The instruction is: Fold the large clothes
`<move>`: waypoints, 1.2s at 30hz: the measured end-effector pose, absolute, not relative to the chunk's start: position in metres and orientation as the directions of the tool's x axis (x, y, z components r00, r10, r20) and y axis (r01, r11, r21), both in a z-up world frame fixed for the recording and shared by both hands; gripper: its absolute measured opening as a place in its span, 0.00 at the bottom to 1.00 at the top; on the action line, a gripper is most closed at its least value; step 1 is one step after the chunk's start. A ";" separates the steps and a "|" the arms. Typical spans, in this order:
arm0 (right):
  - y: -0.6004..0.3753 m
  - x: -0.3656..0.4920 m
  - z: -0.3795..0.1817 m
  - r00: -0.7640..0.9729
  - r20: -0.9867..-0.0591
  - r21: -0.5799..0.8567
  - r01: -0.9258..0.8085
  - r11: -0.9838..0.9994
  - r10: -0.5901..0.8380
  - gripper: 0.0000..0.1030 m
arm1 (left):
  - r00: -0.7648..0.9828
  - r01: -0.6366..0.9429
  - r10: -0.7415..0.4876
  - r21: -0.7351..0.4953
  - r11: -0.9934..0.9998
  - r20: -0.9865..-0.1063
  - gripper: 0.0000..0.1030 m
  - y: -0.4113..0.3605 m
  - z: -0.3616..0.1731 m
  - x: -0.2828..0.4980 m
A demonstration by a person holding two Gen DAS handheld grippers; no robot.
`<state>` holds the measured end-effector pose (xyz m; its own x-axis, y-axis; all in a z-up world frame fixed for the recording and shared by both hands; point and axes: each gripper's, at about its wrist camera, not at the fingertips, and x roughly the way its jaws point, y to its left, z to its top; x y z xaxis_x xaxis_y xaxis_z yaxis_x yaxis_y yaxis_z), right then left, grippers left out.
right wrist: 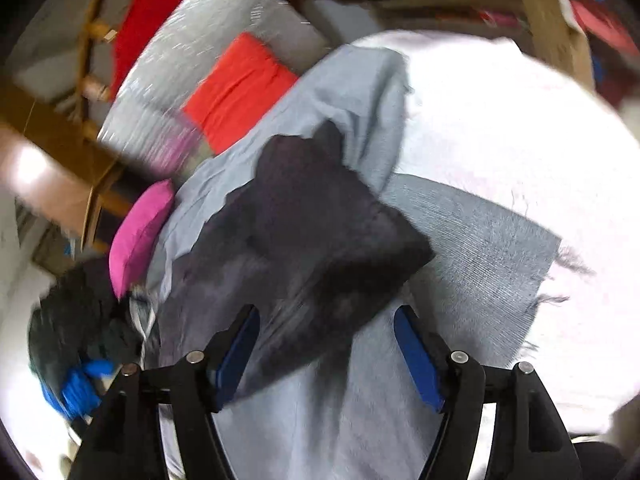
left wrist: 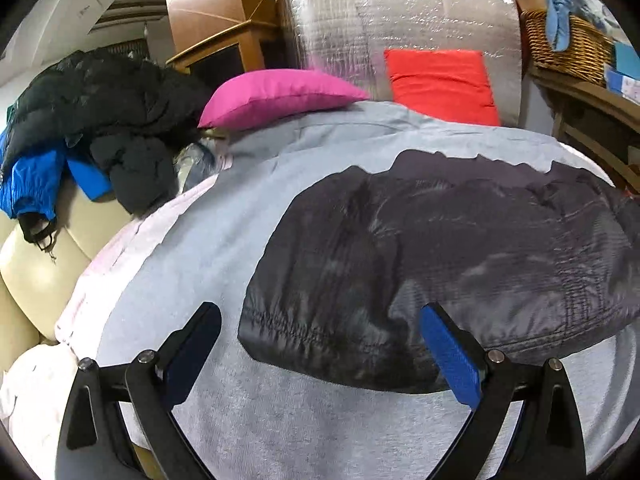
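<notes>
The dark jacket (left wrist: 440, 264) is thin, shiny cloth with stitched lines. Under it lies a soft, matt grey cloth (left wrist: 224, 240) with frayed edges. The pink pillow (left wrist: 276, 96) and red pillow (left wrist: 440, 80) are smooth cloth. Behind them stands a crinkly, shiny silver foil sheet (left wrist: 400, 20). The basket (left wrist: 568, 44) is rough woven wicker. The left tongs (left wrist: 320, 352) are matt black plastic with blue pads (left wrist: 452, 356) and small shiny metal pins.
</notes>
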<state>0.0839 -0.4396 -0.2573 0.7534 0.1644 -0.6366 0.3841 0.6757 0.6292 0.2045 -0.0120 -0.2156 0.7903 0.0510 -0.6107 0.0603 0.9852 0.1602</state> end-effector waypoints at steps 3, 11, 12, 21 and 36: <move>-0.427 0.079 -0.238 0.772 -0.621 0.571 0.331 0.751 0.132 0.71 | 0.785 0.074 0.036 0.151 0.986 -0.618 0.97 -0.016 -0.215 0.205; -0.410 0.133 -0.223 0.765 -0.639 0.476 0.313 0.822 0.078 0.71 | 0.765 0.098 0.022 0.149 0.984 -0.644 0.97 -0.017 -0.219 0.211; -0.409 0.140 -0.227 0.759 -0.647 0.461 0.313 0.830 0.073 0.71 | 0.761 0.102 0.018 0.146 0.984 -0.648 0.97 -0.017 -0.220 0.212; -0.396 0.164 -0.253 0.680 -0.733 0.295 0.351 0.889 -0.025 0.70 | 0.736 0.115 0.007 0.135 0.984 -0.677 0.97 -0.019 -0.227 0.224; -0.347 0.168 -0.253 0.698 -0.711 0.274 0.159 0.949 0.089 0.71 | 0.657 0.140 0.005 0.128 0.982 -0.754 0.97 -0.035 -0.251 0.242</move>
